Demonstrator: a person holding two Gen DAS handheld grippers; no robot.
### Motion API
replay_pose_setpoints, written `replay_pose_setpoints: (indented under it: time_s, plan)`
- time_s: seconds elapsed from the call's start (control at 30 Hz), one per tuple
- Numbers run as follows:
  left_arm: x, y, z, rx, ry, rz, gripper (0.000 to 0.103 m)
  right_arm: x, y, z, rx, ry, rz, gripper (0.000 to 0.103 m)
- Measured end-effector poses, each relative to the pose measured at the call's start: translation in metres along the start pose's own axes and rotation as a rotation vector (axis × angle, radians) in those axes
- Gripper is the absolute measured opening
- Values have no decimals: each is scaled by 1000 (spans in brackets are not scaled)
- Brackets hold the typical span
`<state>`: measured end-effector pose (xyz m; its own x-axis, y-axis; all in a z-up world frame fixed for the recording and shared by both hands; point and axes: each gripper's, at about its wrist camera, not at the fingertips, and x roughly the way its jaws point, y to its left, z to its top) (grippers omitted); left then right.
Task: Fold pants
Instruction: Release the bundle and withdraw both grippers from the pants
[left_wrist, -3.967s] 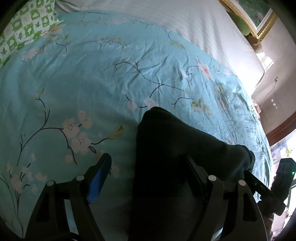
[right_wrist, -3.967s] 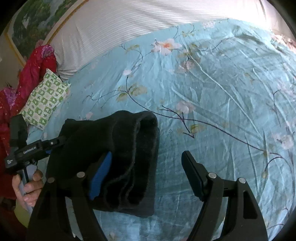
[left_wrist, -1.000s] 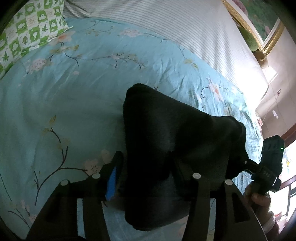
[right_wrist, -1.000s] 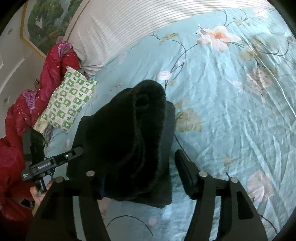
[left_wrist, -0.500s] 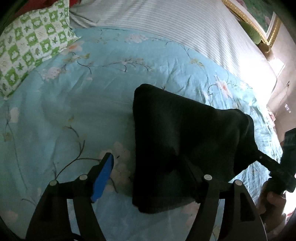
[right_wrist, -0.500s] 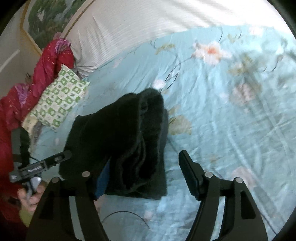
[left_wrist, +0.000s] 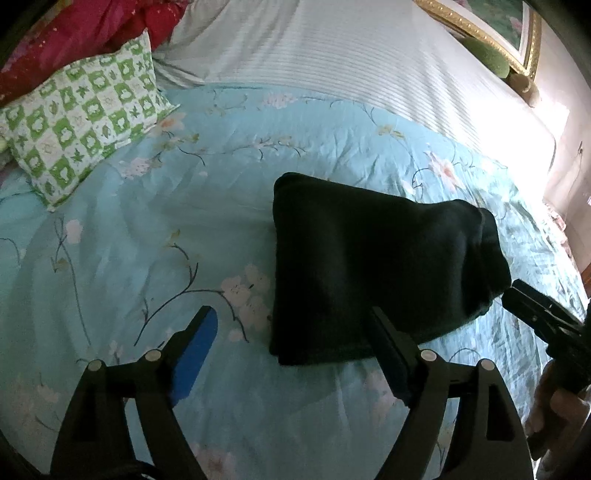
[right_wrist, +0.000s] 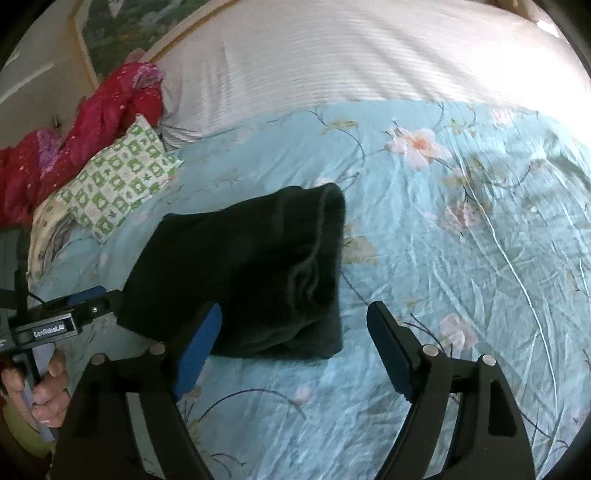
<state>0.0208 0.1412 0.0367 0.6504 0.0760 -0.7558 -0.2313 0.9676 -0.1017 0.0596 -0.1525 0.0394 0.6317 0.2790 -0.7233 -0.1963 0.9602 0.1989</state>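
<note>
You are working over a bed spread with a light blue floral quilt (left_wrist: 155, 229), its cotton creased and printed with pale pink blossoms on thin dark stems. Beyond the quilt lies a white striped sheet (left_wrist: 351, 62), bright with glare on your right side. A green-and-white checked pillow (left_wrist: 85, 118) sits at the quilt's far left edge, just beside a heap of red bedding (right_wrist: 88, 122). A gilt picture frame (left_wrist: 517, 44) stands behind the bed's head, against a pale wall.

The black pants (left_wrist: 369, 266) rest on the quilt as a thick folded bundle, roughly in the middle of the blue cloth. In the right wrist view the stacked layers and a rolled edge show at the bundle's right end (right_wrist: 317, 251).

Your left gripper (left_wrist: 291, 347) is released, jaws spread wide, holding nothing; its right finger overlaps the bundle's near edge, though you cannot tell if it touches. Your right gripper (right_wrist: 293, 332) is likewise released, its blue-padded left finger (right_wrist: 199, 343) against the bundle's near edge and the other over bare quilt. Each view catches the opposite gripper at the bundle's side
</note>
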Motion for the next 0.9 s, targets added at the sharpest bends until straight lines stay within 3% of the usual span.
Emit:
replay_pose_setpoints:
  time_s: [0.37,0.9]
  plan:
    - [-19,-5,-20,28,-43,68,84,-7,38,-17,-147,-7,-1,90]
    - [-21,-24,-39,107,-95,113,90,-5,49,-31,-175,-30,-44,93]
